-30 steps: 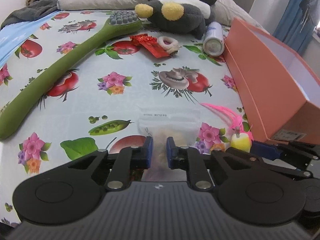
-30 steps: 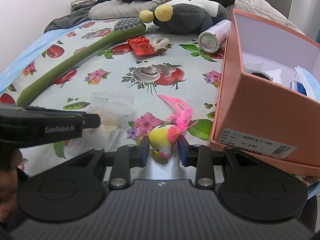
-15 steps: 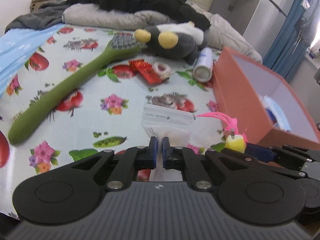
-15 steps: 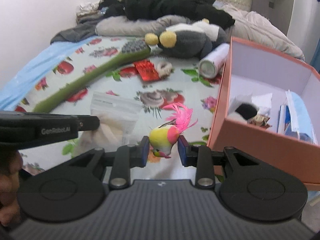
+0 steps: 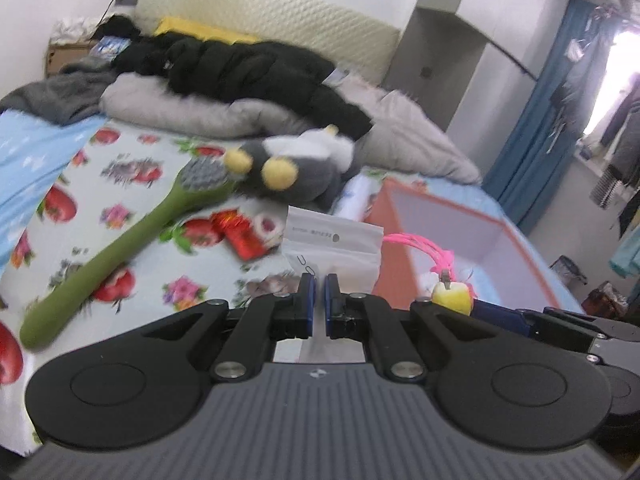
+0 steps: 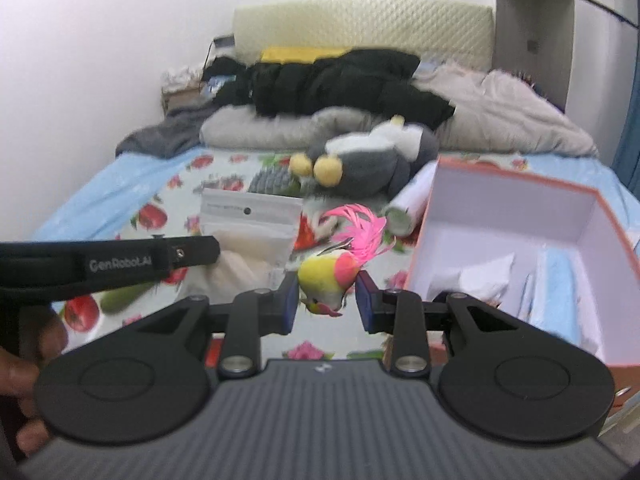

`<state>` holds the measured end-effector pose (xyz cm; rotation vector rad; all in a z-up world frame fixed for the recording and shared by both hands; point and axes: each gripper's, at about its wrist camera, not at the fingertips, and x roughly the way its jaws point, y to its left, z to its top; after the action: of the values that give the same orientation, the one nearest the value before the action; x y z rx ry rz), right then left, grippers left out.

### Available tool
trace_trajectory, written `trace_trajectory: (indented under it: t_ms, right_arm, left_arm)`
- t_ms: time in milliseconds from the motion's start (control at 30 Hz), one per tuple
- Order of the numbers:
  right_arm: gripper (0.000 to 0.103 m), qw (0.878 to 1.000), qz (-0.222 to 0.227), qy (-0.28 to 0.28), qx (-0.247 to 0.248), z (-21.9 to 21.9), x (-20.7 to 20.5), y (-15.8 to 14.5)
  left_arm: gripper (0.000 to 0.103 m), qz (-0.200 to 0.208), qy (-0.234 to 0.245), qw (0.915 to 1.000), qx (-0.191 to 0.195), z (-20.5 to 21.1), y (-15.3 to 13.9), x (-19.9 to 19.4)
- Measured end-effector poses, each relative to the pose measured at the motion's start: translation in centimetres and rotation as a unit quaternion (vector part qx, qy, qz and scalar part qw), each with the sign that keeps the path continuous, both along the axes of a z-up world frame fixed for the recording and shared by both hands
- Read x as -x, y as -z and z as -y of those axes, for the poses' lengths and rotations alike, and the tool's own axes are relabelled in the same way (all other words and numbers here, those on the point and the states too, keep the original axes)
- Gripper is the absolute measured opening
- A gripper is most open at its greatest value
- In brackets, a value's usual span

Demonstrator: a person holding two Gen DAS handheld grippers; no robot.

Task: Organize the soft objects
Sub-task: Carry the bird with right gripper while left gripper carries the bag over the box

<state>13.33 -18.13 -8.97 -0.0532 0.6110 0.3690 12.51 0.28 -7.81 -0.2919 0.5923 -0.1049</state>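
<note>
My left gripper (image 5: 319, 283) is shut on a white zip pouch (image 5: 332, 242) and holds it up above the bed; the pouch also shows in the right wrist view (image 6: 250, 232). My right gripper (image 6: 326, 293) is shut on a yellow and pink bird toy (image 6: 326, 276) with pink feathers, lifted beside the open orange box (image 6: 520, 184). The bird also shows in the left wrist view (image 5: 450, 292). The orange box (image 5: 460, 208) stands on the right side of the bed and holds white and blue soft items.
On the fruit-print sheet (image 5: 120, 216) lie a long green brush-shaped plush (image 5: 132, 240), a red packet (image 5: 240, 234), a grey plush with yellow ears (image 5: 288, 172) and a white can (image 6: 412, 200). Pillows and dark clothes pile at the headboard.
Both grippers have risen well above the bed, the left carrying the pouch and the right the bird toy. The right gripper now sits nearer the open box.
</note>
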Motion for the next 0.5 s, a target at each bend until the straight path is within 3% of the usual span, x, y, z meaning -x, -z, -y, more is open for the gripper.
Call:
trace_trajectory:
  t_ms: [267, 500]
  right_arm:
    - [0.034, 0.999, 0.05, 0.015, -0.01, 2.2, 0.9, -4.2]
    - [0.034, 0.994, 0.092, 0.052, -0.004, 5.0, 1.1, -7.1]
  left_arm:
    - [0.006, 0.053, 0.024, 0.9983, 0.004, 2.7, -5.2, 0.2]
    - [0.006, 0.072, 0.053, 0.9959, 0.013, 5.9, -7.5, -0.7]
